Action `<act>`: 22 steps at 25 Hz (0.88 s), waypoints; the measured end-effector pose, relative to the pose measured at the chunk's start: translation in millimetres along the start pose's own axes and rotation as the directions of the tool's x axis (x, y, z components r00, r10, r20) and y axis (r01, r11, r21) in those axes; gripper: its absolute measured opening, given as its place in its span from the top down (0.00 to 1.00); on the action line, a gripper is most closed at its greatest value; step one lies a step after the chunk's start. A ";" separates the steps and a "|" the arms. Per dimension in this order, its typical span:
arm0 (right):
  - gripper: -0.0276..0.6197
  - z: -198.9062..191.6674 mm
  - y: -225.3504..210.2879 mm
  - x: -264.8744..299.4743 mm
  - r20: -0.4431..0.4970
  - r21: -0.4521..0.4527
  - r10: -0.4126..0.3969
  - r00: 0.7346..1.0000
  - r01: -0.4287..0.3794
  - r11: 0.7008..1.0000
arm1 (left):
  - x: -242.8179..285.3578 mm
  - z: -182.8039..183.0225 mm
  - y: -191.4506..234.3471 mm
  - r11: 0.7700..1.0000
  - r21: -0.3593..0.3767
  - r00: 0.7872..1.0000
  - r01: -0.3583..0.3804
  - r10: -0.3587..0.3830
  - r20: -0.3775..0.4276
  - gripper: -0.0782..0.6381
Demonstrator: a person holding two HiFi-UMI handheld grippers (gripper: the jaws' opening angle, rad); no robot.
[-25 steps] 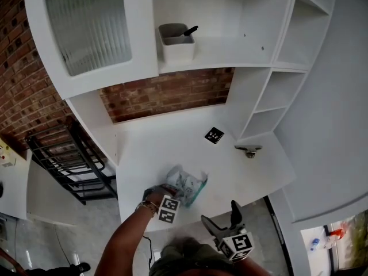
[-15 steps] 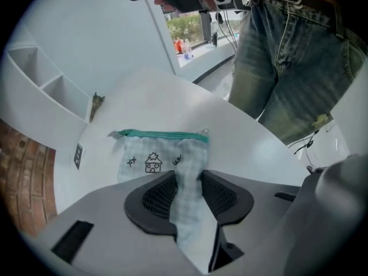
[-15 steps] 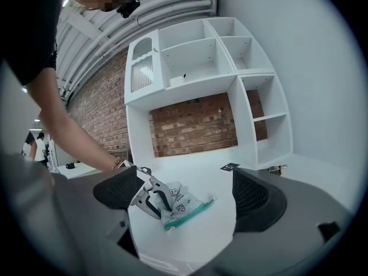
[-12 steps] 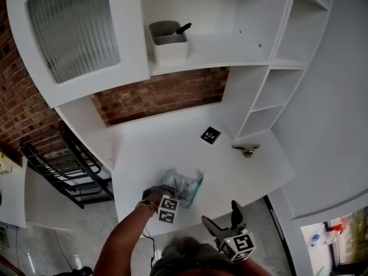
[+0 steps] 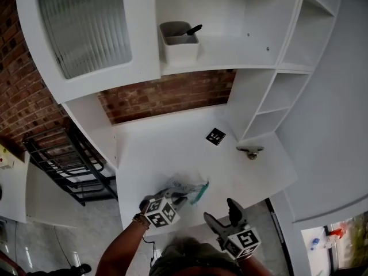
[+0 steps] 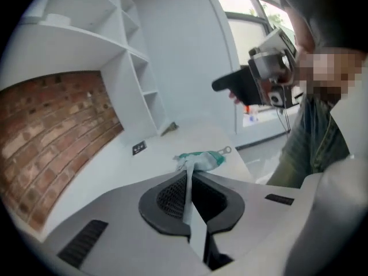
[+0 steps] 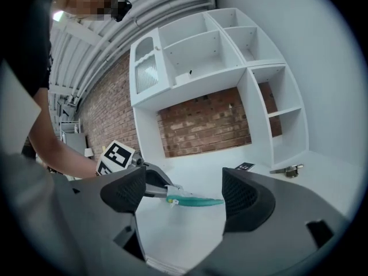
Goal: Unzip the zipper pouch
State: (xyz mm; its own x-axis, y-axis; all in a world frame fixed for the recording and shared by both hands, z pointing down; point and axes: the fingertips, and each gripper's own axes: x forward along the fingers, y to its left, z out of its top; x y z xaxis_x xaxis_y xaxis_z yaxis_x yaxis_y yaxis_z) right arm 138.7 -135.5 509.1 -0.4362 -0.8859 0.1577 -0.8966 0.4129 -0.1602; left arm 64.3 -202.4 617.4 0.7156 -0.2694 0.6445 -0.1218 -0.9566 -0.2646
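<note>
The zipper pouch (image 5: 191, 188) is clear plastic with a teal zipper edge and a metal ring pull (image 6: 227, 150). It lies near the front of the white desk (image 5: 172, 148). My left gripper (image 5: 176, 196) has just closed: its jaws are shut on the pouch's near edge (image 6: 187, 171) and hold that end up off the desk. My right gripper (image 5: 222, 211) hovers at the desk's front edge, right of the pouch. Its jaws have just been closing and stand open, with nothing between them. In the right gripper view the pouch (image 7: 194, 200) hangs ahead of the right gripper (image 7: 184, 193).
A square black marker tag (image 5: 215, 136) and a small metal piece (image 5: 250, 152) lie at the desk's back right. On the shelf above stands a white bin (image 5: 179, 40) with a black-handled tool. A black wire rack (image 5: 66, 160) stands to the left.
My left gripper has risen and rolled, lifting the pouch's near end off the desk. The right gripper has stayed where it was.
</note>
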 end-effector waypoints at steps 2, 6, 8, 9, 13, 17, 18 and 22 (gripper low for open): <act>0.44 2.2 9.1 4.7 -0.020 -0.022 0.020 1.000 -0.020 1.000 | -17.1 16.1 6.7 0.995 -0.088 0.997 -0.035 0.040 0.063 0.89; 0.63 8.7 27.6 11.2 -0.058 0.050 0.031 0.998 -0.028 0.998 | -44.3 43.6 6.3 0.978 -0.193 0.985 -0.079 0.106 0.134 0.89; 0.63 23.7 37.5 11.3 -0.038 0.094 0.052 0.998 -0.048 0.994 | -57.0 57.3 -2.3 0.978 -0.190 0.979 -0.090 0.123 0.165 0.89; 0.63 31.1 39.4 11.3 -0.019 0.087 0.064 0.998 -0.062 0.994 | -63.2 63.2 -7.3 0.979 -0.182 0.975 -0.097 0.130 0.180 0.89; 0.64 54.4 46.4 12.1 0.005 0.019 0.142 0.990 -0.142 0.990 | -85.3 77.7 -23.5 0.981 -0.149 0.964 -0.124 0.154 0.214 0.89; 0.66 54.9 58.3 7.4 -0.012 -0.031 0.223 0.975 -0.223 0.974 | -101.0 81.2 -26.8 0.975 -0.176 0.958 -0.133 0.172 0.230 0.89; 0.66 53.1 62.4 4.9 -0.010 -0.016 0.253 0.967 -0.253 0.967 | -104.0 81.4 -25.9 0.973 -0.183 0.955 -0.139 0.181 0.234 0.89; 0.66 48.6 74.9 3.3 0.036 0.107 0.360 0.932 -0.361 0.926 | -113.9 83.7 -25.3 0.970 -0.187 0.948 -0.155 0.200 0.249 0.89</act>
State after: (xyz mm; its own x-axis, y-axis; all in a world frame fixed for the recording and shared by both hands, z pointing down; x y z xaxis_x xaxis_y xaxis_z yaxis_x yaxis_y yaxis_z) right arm 73.8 -117.8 450.3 -0.7263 -0.6852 0.0543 -0.6647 0.6801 -0.3093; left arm 43.5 -138.2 490.6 0.8252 -0.4189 0.3789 -0.3581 -0.9068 -0.2226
